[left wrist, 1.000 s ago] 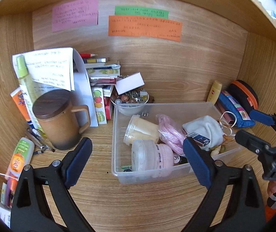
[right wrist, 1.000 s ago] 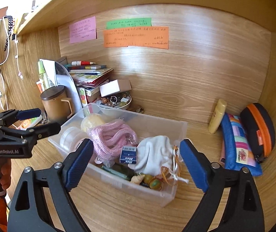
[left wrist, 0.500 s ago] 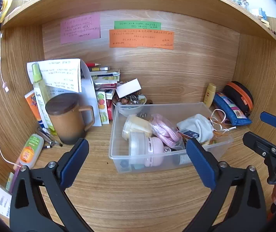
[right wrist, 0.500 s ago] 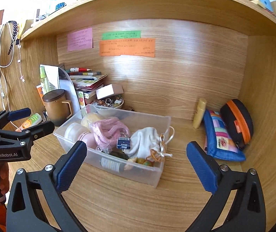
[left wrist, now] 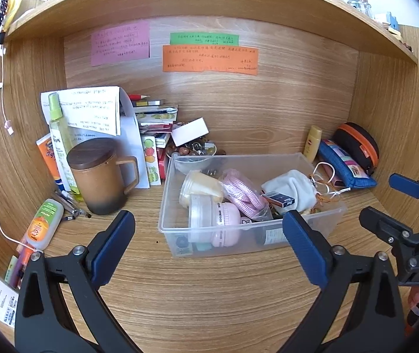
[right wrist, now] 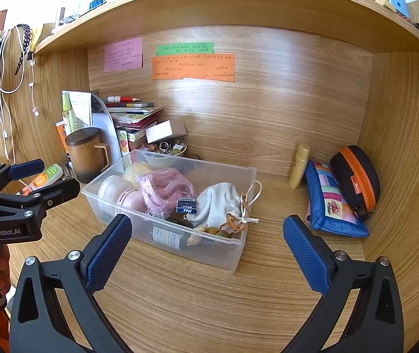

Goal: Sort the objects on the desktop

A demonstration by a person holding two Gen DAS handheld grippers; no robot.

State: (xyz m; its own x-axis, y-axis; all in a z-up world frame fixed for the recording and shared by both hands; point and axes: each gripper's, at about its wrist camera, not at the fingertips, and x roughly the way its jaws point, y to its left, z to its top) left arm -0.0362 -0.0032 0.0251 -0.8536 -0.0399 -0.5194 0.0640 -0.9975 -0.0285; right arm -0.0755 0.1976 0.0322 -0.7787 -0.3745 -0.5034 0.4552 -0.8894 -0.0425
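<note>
Both tools hang above the front part of the counter, empty. Left hand-held gripper: jaws spread wide, nothing between the pads. Right hand-held gripper: likewise wide open, holding nothing.

Clear plastic bin sits mid-counter, slightly toward the back wall. Loaded already: pink cord bundle, white cloth pouch, small blue box, pink-and-white jars, a dark bottle lying along the near wall.

Loose items remain on either side. Left edge: lidded brown mug, orange-capped tube, pens, a spray bottle, papers and a book stack in the back left corner. Back right corner: yellow tube standing against the wall, blue patterned pouch, black case with orange zip.

Judgement: between picks, choosing the next object. The right tool looks best placed for the yellow tube or the blue pouch. The tube is narrow and upright, so close across its body, low down, to avoid tipping it. The pouch is soft and flat; pinch its raised edge.
</note>
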